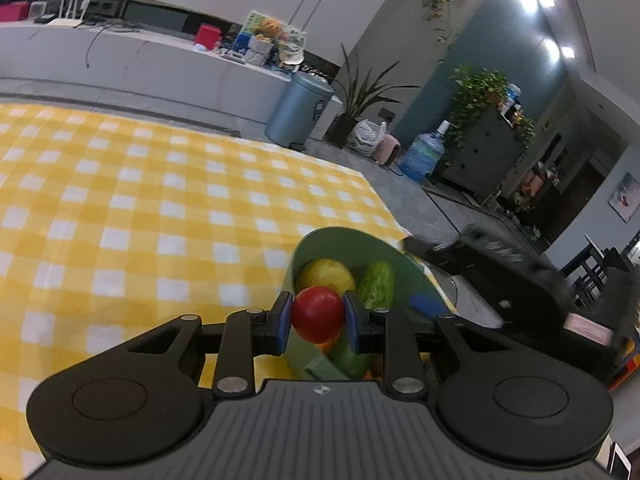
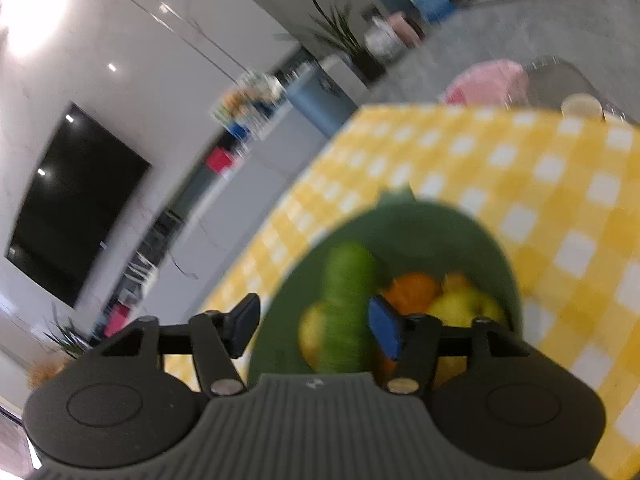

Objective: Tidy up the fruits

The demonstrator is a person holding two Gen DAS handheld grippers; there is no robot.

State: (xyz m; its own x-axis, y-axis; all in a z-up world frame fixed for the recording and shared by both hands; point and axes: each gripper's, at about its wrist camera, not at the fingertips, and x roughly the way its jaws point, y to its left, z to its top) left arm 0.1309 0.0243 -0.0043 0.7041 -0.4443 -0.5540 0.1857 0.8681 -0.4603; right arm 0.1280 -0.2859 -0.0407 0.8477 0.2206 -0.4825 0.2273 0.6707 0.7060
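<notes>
The left gripper (image 1: 317, 318) clamps a red fruit (image 1: 318, 314) just above the green bowl (image 1: 404, 276) at its twelve o'clock, while the right gripper (image 2: 316, 322), jaws apart, straddles the bowl's upright cucumber (image 2: 346, 312) without gripping it.

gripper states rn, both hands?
Left gripper: shut on the red fruit, over the green bowl.
Right gripper: open, holding nothing; cucumber between its jaws, unpressed.

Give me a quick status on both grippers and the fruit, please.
Left gripper shut on red tomato. Right gripper open over green bowl, cucumber between its fingers. Nothing blocking.
</notes>
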